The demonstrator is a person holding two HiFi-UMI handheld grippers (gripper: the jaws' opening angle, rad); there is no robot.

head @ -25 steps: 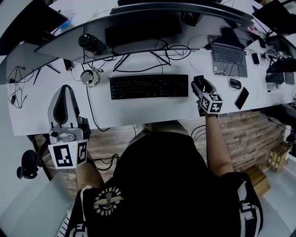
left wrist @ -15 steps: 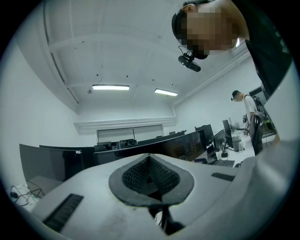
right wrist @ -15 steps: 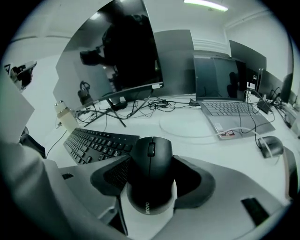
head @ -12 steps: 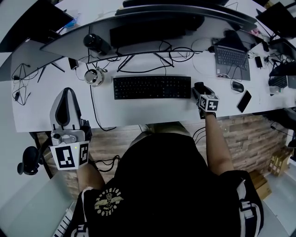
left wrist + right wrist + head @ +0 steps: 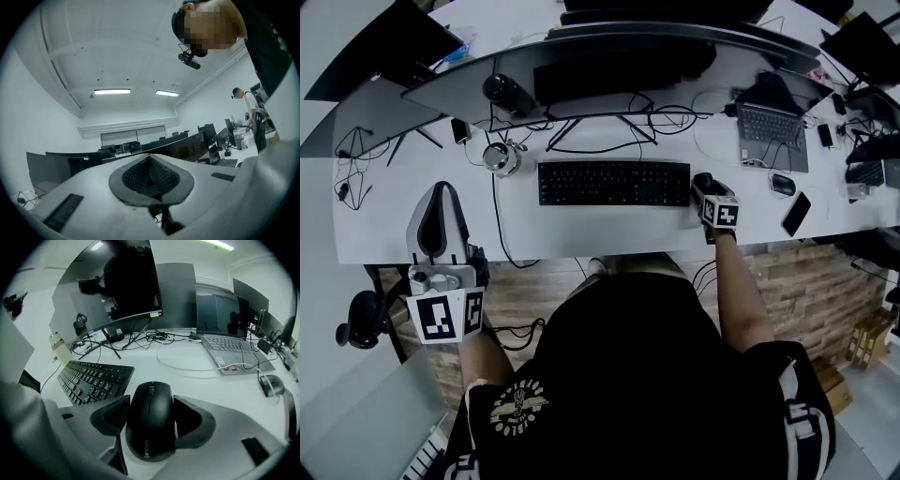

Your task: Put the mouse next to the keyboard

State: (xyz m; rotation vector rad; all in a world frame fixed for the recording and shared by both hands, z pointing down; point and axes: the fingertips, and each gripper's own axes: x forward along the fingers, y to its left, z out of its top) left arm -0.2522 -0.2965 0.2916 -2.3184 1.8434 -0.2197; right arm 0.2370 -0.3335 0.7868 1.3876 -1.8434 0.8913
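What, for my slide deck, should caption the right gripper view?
Right gripper holds a black mouse beside the keyboard's right end.

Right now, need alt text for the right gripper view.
A black mouse is clamped between the right tongs, just right of a black keyboard on a white desk. An open laptop lies farther right, and a curved monitor stands behind.

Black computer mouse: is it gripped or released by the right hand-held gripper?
Gripped: the dark pads of the right hand-held gripper press both sides of the black computer mouse, beside the black keyboard.
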